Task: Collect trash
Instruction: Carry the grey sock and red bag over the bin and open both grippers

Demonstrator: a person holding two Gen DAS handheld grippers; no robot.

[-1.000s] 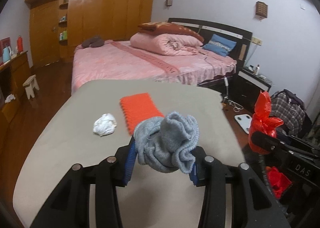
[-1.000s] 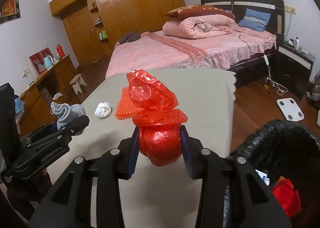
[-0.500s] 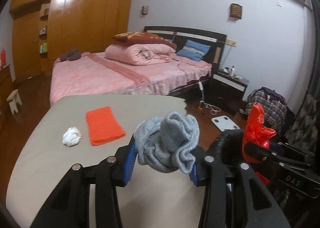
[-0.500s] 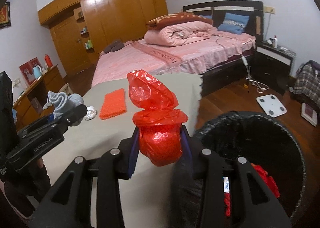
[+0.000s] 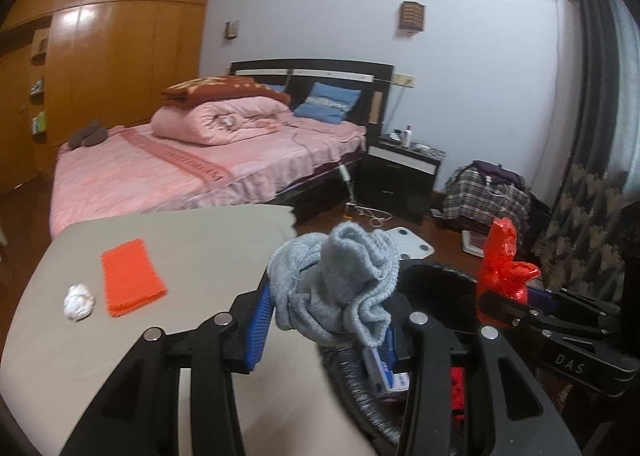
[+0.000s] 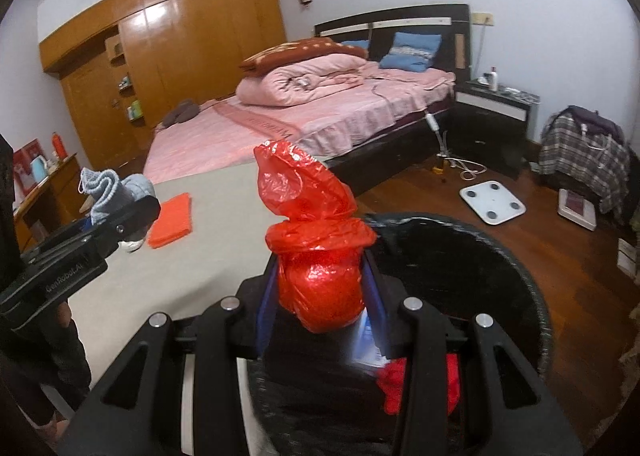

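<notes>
Trash here is 2 bundles, 1 in each gripper. A grey sock (image 5: 336,288), knitted and crumpled into loose folds, sticks up between the blue pads of the left gripper (image 5: 326,320), at the table's right edge and partly over the black bin (image 5: 436,276). A red plastic bag (image 6: 316,256), shiny and wrinkled, is knotted into a round ball at the bottom with a twisted tail standing above it; it sits in the right gripper (image 6: 320,296), over the near rim of the bin.

On the grey table (image 5: 192,240) lie a white paper wad (image 5: 79,302) and, just beside it, an orange cloth (image 5: 132,278). In the right wrist view the wad is mostly hidden behind the left gripper. Inside the bin, more red plastic (image 6: 420,384) and a small box with blue print (image 5: 386,372) show only in part, cut off by the gripper frames. The bin's near rim is blurred in both views.

Both pairs of jaws are partly closed. The left pair clamps the sock from both sides. The right pair presses the ball of the red bag, whose tail rises free above the fingers.
</notes>
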